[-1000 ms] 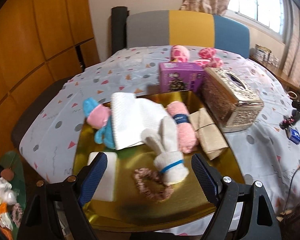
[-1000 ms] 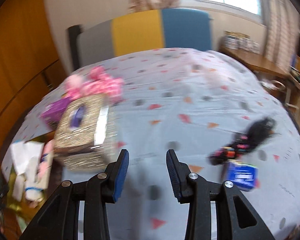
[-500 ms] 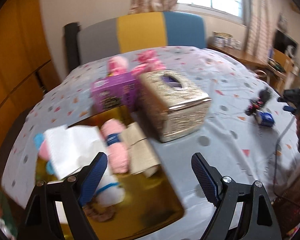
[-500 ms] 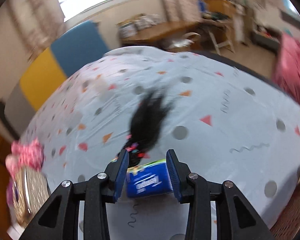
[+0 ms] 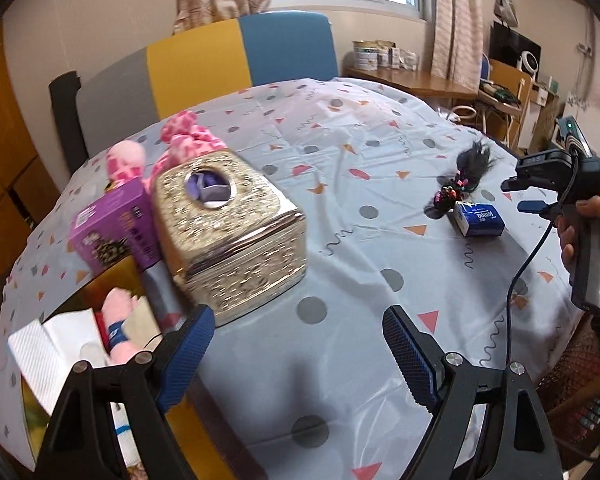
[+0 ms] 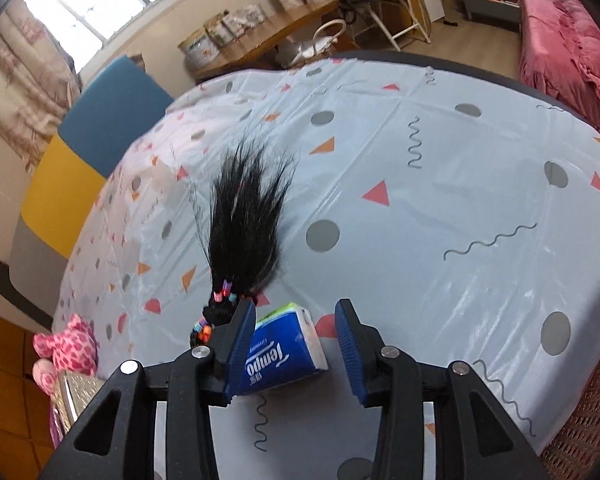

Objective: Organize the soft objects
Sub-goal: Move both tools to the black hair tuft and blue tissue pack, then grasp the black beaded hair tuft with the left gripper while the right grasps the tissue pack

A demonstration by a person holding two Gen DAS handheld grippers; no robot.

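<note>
Tablecloth [image 6: 440,184], tissue pack [image 6: 284,350] between right gripper [image 6: 296,336]

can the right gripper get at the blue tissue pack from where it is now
Probably yes. The blue tissue pack already lies between the opening jaws of the right gripper, untouched by the pads; only the black hair bundle beside it crowds one finger.

Right gripper [image 6: 296,334] opening over blue rectangular tissue pack [image 6: 282,354], touching black hair tuft [image 6: 246,224], near tablecloth's [image 6: 440,200] front edge.

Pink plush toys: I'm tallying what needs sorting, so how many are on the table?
1 is plain: the pink spotted plush toy behind the gold tissue box. Others may be hidden behind the boxes.
</note>
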